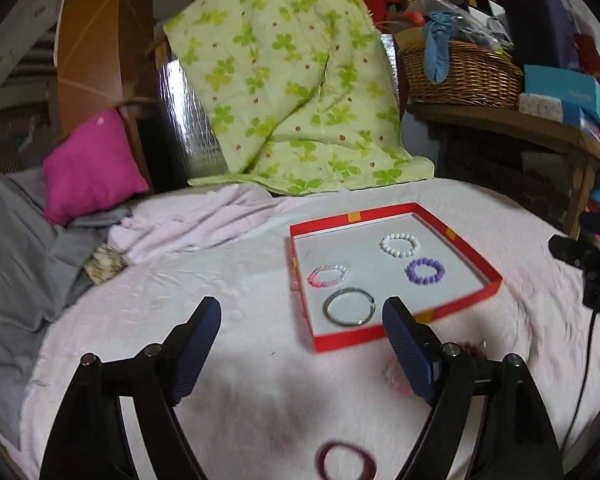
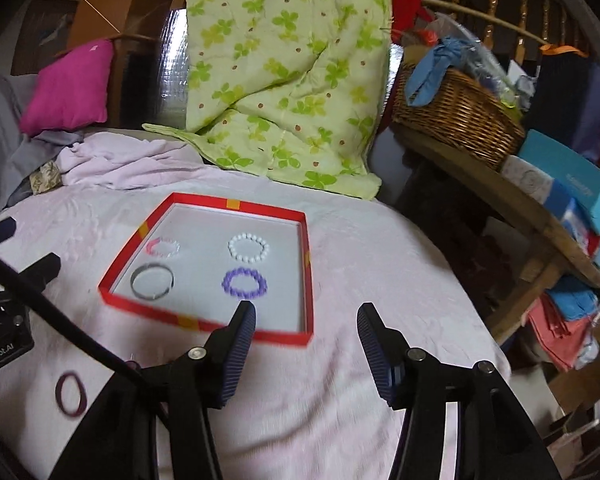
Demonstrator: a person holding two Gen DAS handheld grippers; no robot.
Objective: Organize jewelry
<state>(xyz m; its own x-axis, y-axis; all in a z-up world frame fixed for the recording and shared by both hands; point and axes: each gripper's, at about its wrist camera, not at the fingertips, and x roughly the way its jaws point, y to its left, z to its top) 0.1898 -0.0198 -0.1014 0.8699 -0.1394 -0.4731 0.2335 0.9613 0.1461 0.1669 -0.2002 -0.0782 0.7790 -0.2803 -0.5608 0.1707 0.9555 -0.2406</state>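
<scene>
A red-rimmed tray (image 1: 458, 220) (image 2: 308, 280) with a white floor lies on the pale pink bedcover. In it lie a white bead bracelet (image 1: 400, 245) (image 2: 249, 247), a purple bead bracelet (image 1: 425, 270) (image 2: 245, 282), a pink-and-clear bracelet (image 1: 327, 275) (image 2: 163, 247) and a silver bangle (image 1: 349, 306) (image 2: 152, 280). A dark maroon ring (image 1: 346, 465) (image 2: 71, 394) lies on the cover near me, outside the tray. A red beaded piece (image 1: 396, 380) lies partly hidden behind my left gripper's right finger. My left gripper (image 1: 302, 320) is open and empty. My right gripper (image 2: 307, 322) is open and empty at the tray's near edge.
A green clover quilt (image 1: 292, 80) (image 2: 284, 72) hangs at the back. A magenta pillow (image 1: 88, 164) (image 2: 68, 88) and grey bedding lie left. A wicker basket (image 1: 464, 76) (image 2: 456, 116) and boxes sit on a wooden table to the right.
</scene>
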